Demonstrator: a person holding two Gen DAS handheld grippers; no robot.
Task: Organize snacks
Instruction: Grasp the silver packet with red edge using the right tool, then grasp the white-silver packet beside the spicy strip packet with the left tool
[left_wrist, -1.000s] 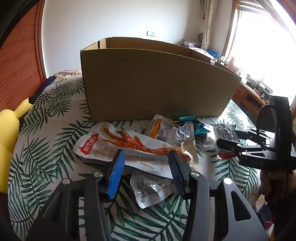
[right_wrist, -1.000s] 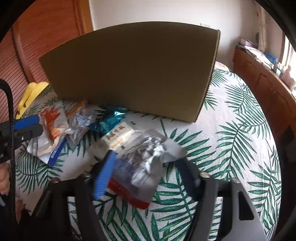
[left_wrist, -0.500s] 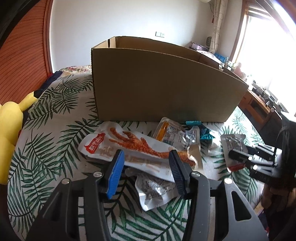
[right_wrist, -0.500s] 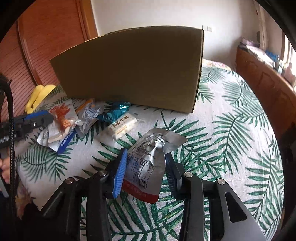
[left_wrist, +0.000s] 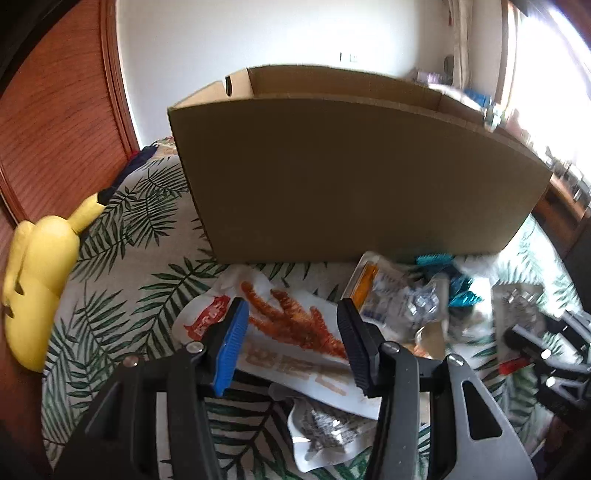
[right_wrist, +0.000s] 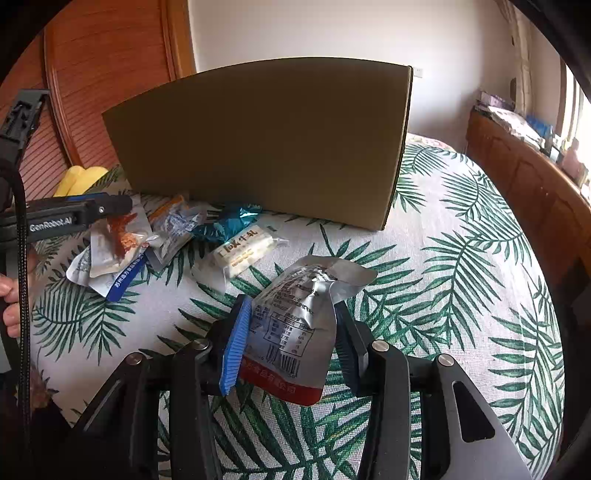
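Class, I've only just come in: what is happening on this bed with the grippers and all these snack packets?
A person is sorting snacks with a handheld gripper in each hand. The right gripper has just been closing and now grips a silver foil pouch, lifted off the leaf-print cover. The left gripper is open, poised over a chicken-feet packet that lies in the pile. The cardboard box stands behind; other packets lie loose in front of it.
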